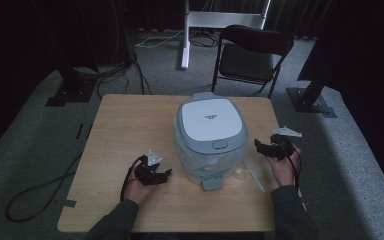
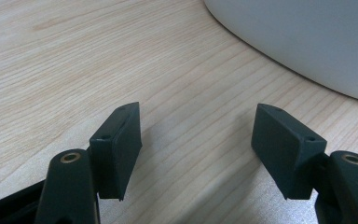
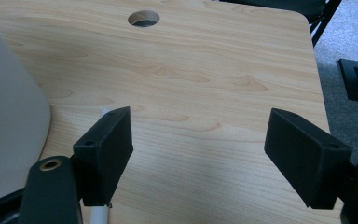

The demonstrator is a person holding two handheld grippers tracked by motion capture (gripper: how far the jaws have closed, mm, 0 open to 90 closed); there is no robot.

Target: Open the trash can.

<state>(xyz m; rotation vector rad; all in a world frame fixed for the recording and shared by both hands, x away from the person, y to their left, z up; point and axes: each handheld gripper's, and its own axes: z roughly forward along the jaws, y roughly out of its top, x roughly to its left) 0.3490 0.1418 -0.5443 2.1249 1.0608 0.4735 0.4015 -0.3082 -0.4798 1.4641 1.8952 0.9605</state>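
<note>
Item 1: grey-and-white rounded plastic rice cooker point(image 1: 209, 135), lid down, stood at centre of the light wood worktop point(image 1: 125, 125), slightly toward far side. Grey latch tab at its near edge, facing the person.

Item 2: left gripper point(image 1: 166, 174), black, held in left hand point(image 1: 139, 189), sat low over worktop near-left of cooker, pointing right toward its base. Close to cooker, not touching. In left gripper view the fingers point(image 2: 116, 149) were spread wide apart w/ bare wood between them, nothing held; cooker's pale wall point(image 2: 303, 42) filled far right corner.

Item 3: right gripper point(image 1: 258, 146), black, in right hand point(image 1: 282, 167), just beside cooker's right side, pointing left at it; contact could not be told. In right gripper view the fingers point(image 3: 105, 154) were released, wide gap, nothing between; cooker wall point(image 3: 9, 116) at left edge.

Item 4: white plastic rice paddle point(image 1: 250, 174) lay on worktop near-right of cooker, betw. cooker and right hand; its handle end point(image 3: 101, 212) showed under the left finger in right gripper view.

Item 5: round cable hole point(image 3: 143, 18) in worktop, far side.

Item 6: black folding chair point(image 1: 250, 55) beyond the worktop, on grey carpet.
</note>
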